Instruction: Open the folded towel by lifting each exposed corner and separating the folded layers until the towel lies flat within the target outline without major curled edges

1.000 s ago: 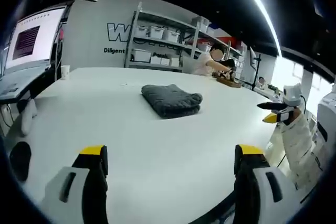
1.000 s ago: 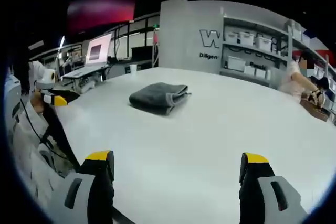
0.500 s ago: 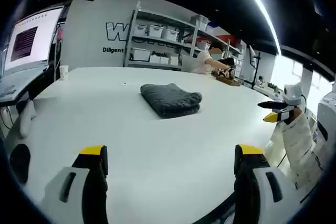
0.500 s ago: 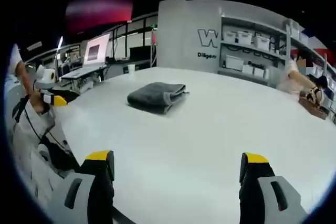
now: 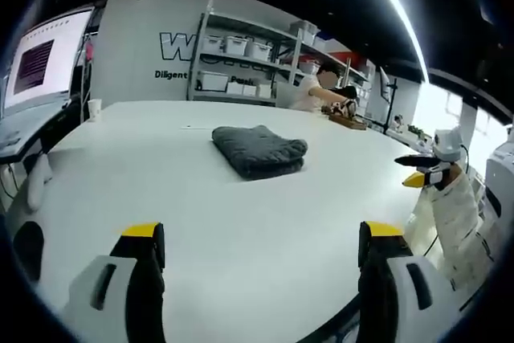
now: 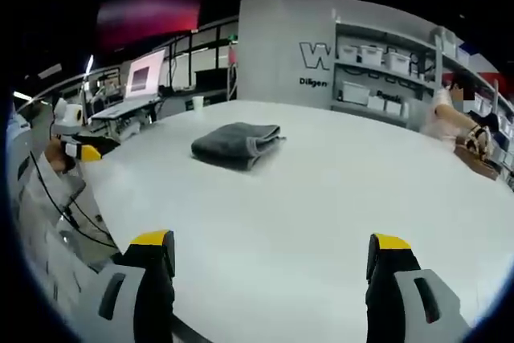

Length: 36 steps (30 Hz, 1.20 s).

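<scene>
A dark grey folded towel (image 5: 259,150) lies on the white table (image 5: 201,214), well ahead of both grippers; the right gripper view has the same towel (image 6: 236,143) left of centre. My left gripper (image 5: 261,242) hangs open above the table's near edge, nothing between its yellow-tipped jaws. My right gripper (image 6: 271,251) is likewise open and holds nothing. The right gripper (image 5: 426,173) appears at the right of the left gripper view, held by a white-sleeved arm. The left gripper (image 6: 80,150) appears at the left of the right gripper view.
A person (image 5: 317,90) works at the table's far side beside a wooden object (image 5: 347,124). Shelves with white bins (image 5: 241,66) stand against the back wall. A monitor (image 5: 40,62) and a paper cup (image 5: 95,108) are at the left.
Both views have drifted slightly, so the towel sits a little to the left in each. The towel itself has not moved and both grippers stay open.
</scene>
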Motion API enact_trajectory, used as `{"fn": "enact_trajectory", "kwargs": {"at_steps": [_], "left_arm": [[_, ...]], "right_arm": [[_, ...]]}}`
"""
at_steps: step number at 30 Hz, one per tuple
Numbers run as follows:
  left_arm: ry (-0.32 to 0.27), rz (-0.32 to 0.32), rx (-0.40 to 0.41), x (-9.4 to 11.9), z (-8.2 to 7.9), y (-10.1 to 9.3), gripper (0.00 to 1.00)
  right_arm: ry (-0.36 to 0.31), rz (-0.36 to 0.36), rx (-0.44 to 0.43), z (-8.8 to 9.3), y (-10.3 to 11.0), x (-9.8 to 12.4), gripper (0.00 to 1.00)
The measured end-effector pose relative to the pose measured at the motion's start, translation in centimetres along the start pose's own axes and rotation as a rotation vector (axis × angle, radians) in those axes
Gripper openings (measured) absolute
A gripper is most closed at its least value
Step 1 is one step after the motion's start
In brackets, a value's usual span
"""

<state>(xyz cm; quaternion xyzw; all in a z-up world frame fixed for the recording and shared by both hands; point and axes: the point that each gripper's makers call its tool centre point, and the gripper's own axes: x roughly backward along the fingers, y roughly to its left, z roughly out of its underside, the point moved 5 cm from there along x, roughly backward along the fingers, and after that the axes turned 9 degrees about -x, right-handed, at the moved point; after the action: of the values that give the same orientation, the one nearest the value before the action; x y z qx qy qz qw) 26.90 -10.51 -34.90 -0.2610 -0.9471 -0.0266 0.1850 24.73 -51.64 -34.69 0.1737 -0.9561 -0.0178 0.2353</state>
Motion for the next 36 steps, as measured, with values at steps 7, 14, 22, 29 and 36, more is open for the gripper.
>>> {"fn": "enact_trajectory", "kwargs": {"at_steps": [7,14,22,29,36], "left_arm": [[0.008,-0.002,-0.004,-0.1,0.1,0.0,0.99],[0.003,0.006,-0.009,-0.4,-0.1,-0.2,0.99],[-0.008,0.019,-0.028,-0.9,-0.8,-0.6,0.99],[-0.015,0.039,-0.046,-1.9,-1.6,-1.1,0.99],[-0.033,0.079,-0.076,-3.1,-3.0,-2.2,0.99]], "right_arm": [[0.004,0.008,-0.001,0.1,-0.2,0.1,1.0],[0.005,0.016,-0.007,0.2,-0.5,0.2,1.0],[-0.002,0.024,-0.011,0.2,-0.7,0.6,1.0],[-0.004,0.033,-0.015,0.3,-0.9,1.0,1.0],[-0.013,0.038,-0.023,0.4,-1.0,1.4,1.0]]}}
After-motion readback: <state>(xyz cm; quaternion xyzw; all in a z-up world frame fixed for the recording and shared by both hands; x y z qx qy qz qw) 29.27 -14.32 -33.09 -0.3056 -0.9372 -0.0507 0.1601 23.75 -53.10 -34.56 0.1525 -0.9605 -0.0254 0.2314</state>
